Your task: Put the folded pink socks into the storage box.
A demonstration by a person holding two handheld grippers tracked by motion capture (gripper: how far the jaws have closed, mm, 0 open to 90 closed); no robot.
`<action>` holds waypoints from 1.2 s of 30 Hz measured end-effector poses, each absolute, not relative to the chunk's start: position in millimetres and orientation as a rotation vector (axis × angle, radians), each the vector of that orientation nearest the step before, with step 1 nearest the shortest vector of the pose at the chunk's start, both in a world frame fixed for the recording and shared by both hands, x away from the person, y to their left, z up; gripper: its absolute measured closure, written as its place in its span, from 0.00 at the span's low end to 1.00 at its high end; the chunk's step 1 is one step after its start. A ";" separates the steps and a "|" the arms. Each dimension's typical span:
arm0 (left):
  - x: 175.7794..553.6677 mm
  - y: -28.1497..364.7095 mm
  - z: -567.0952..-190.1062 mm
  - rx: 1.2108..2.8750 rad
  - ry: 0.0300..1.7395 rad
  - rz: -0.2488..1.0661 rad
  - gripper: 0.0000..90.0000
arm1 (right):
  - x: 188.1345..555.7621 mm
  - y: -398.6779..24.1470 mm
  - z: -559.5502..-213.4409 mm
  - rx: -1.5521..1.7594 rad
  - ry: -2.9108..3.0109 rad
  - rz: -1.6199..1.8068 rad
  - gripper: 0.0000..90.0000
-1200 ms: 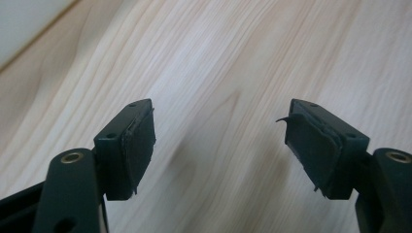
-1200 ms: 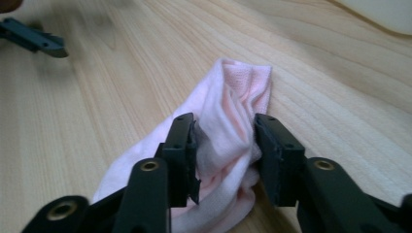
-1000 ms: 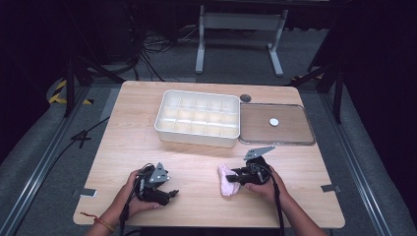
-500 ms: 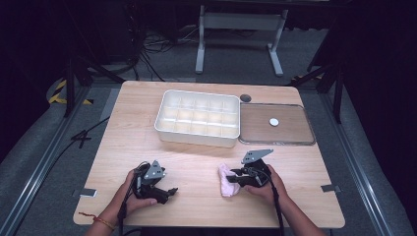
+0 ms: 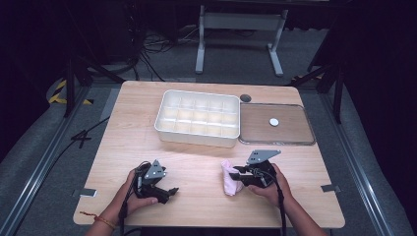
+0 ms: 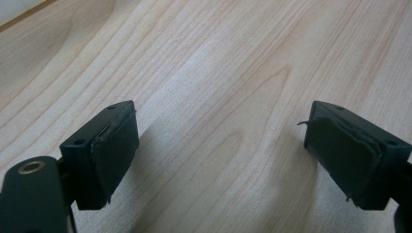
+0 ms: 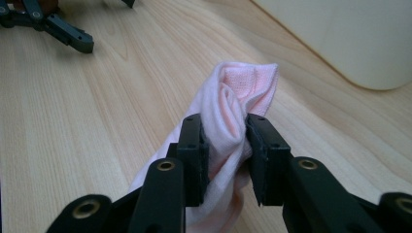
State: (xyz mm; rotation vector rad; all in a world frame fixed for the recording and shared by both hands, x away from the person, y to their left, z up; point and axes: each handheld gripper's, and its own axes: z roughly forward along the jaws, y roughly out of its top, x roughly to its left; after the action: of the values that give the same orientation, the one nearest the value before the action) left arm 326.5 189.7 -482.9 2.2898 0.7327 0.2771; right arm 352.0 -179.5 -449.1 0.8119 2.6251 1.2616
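Note:
A small pink cloth (image 5: 228,181) lies bunched on the wooden table (image 5: 196,167), near its front edge and right of centre. My right gripper (image 5: 236,176) comes at it from the right and is shut on its middle. In the right gripper view both pads (image 7: 197,145) squeeze the folded cloth (image 7: 243,87). My left gripper (image 5: 168,191) rests low over the table at the front left. Its jaws have just been opening. In the left gripper view the left gripper (image 6: 221,160) is open over bare wood, with nothing between its pads.
A white tray with several empty compartments (image 5: 196,136) stands at the back centre. Beside it on the right lies a flat clear lid (image 5: 295,140) with a white knob (image 5: 274,121). A round hole (image 5: 245,98) sits in the table behind them.
The left gripper's jaws stand a little wider than before. Both hands and the pink cloth have stayed about where they were.

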 end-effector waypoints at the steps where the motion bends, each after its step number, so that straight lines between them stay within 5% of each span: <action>1: 326.4 189.6 -483.0 2.288 0.734 0.277 0.14 | 351.5 -180.3 -447.3 0.806 2.615 1.260 0.78; 36: 326.9 187.7 -483.7 2.281 0.744 0.268 0.13 | 343.2 -213.0 -412.7 0.784 2.365 1.326 0.78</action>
State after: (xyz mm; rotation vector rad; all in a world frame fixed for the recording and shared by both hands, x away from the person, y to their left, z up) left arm 326.9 187.7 -483.7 2.2806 0.7442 0.2682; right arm 343.2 -213.0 -412.7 0.7837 2.3648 1.3257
